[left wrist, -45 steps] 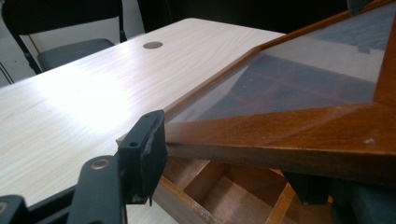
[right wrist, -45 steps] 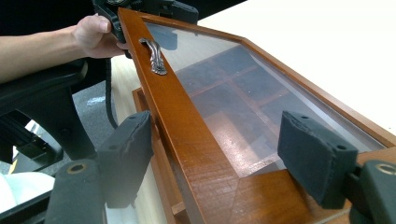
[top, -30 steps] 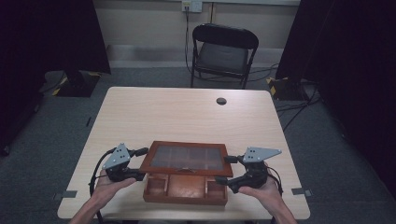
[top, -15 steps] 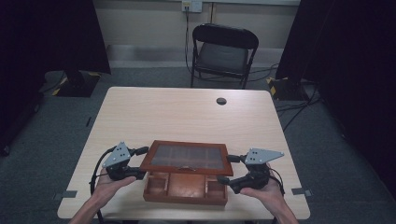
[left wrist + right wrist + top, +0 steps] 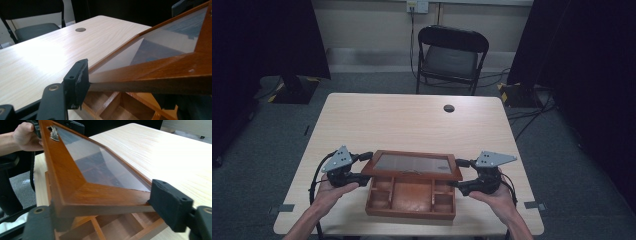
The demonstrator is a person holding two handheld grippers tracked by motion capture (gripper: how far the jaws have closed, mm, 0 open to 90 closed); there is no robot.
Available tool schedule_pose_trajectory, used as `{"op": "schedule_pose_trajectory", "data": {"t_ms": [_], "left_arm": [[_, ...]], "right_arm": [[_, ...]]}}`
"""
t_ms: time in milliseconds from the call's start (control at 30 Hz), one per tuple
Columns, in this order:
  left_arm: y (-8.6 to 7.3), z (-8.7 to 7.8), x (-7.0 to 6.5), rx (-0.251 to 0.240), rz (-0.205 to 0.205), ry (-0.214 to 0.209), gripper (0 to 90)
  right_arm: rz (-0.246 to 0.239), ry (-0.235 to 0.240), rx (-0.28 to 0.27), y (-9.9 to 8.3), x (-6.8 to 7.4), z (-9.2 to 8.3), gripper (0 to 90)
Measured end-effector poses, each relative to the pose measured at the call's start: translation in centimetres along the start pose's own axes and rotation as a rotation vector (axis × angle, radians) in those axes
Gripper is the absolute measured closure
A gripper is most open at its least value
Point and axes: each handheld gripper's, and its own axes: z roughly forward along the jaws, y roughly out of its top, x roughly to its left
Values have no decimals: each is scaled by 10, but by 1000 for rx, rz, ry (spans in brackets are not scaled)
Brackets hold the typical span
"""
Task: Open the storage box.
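A brown wooden box [image 5: 411,202] with several compartments sits near the table's front edge. Its glass-paned lid [image 5: 412,165] is tilted up at the front, hinged along the far side. My left gripper [image 5: 364,167] grips the lid's left edge; one pad [image 5: 77,83] presses on the wooden frame [image 5: 160,75] and the other jaw sits under it. My right gripper [image 5: 457,173] holds the lid's right edge, and its jaws have just been closing on the frame [image 5: 100,195] between them, a pad [image 5: 168,203] against the wood. A metal clasp [image 5: 53,133] shows on the lid's front rail.
The light wooden table [image 5: 412,120] stretches bare behind the box, with a round cable hole [image 5: 449,108] near its far edge. A black folding chair [image 5: 451,57] stands beyond it. Dark curtains hang at both sides.
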Motion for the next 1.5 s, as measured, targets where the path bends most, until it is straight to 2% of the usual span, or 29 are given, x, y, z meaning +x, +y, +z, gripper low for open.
{"op": "schedule_pose_trajectory", "data": {"t_ms": [167, 233, 367, 467, 633, 733, 800, 967, 1167, 1200, 1500], "left_arm": [[4, 3, 1, -5, -4, -8, 388], [8, 5, 4, -9, -11, -9, 392], [13, 8, 6, -7, -5, -2, 369], [16, 11, 10, -13, -15, -6, 366], [17, 16, 12, -15, -17, -1, 375], [17, 18, 15, -30, -38, -7, 381], [18, 19, 17, -29, -33, -4, 383], [18, 24, 22, -30, -49, 4, 411], [19, 27, 29, -28, -76, -8, 430], [22, 28, 32, -15, -74, -14, 441], [19, 33, 44, -33, -106, -39, 467]], "right_arm": [[10, -1, -13, 2, -6, 1, 305], [24, 2, -26, 4, -11, 1, 359], [33, 5, -42, 7, -17, 2, 410], [36, -2, -47, 9, -22, 5, 433], [51, -14, -52, 8, -27, 7, 454], [62, -18, -50, 10, -33, 7, 460], [65, -21, -52, 11, -35, 8, 458], [72, -24, -56, 14, -41, 11, 465], [79, -21, -63, 13, -47, 18, 509], [84, -28, -70, 13, -49, 20, 517], [103, -42, -88, 13, -57, 25, 535]]}}
